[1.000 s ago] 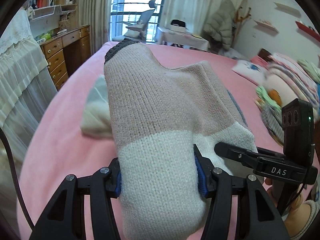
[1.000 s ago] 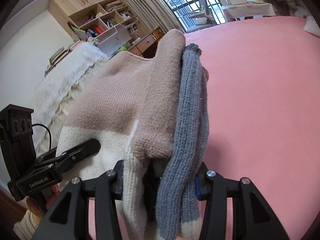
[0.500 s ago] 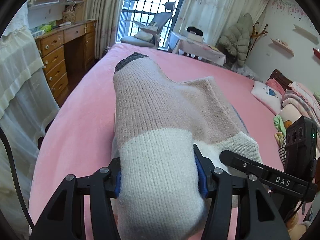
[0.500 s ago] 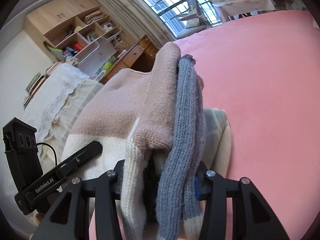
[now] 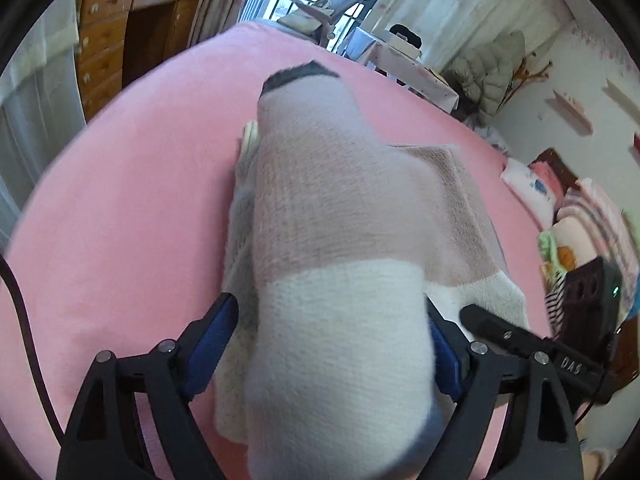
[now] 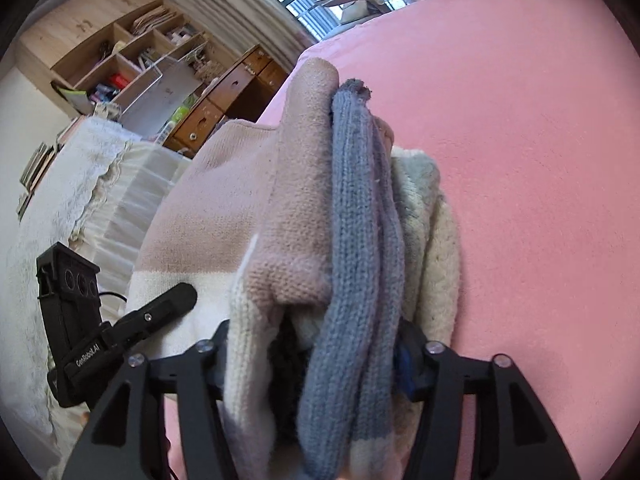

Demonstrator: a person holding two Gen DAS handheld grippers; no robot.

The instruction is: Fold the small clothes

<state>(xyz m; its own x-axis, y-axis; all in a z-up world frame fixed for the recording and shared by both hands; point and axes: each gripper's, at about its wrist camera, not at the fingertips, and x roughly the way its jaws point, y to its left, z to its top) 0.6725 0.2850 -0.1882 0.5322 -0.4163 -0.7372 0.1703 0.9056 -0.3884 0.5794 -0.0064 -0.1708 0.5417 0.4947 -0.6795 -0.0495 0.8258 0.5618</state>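
Note:
A small knitted sweater point(image 5: 344, 216), beige-pink on top, cream at the hem, with grey ribbing, is folded into a thick bundle. My left gripper point(image 5: 332, 340) is shut on its cream end. My right gripper point(image 6: 316, 348) is shut on the other side of the same sweater point(image 6: 304, 200), where grey knit folds point(image 6: 360, 216) hang between the jaws. The bundle sits low over a folded cream and grey knit point(image 6: 436, 240) lying on the pink bed point(image 5: 132, 200). Each gripper shows in the other's view, to the right point(image 5: 532, 352) and to the left point(image 6: 132, 328).
The pink bed point(image 6: 540, 160) spreads all around. A pile of folded clothes and pillows point(image 5: 580, 216) lies at the right edge. A wooden dresser point(image 5: 104, 52) and lace curtain stand left; a chair and small table point(image 5: 404, 64) stand by the window.
Both grippers have carried the folded sweater forward and down over the cream and grey knit on the bed. The left wrist view has tilted down toward the bed.

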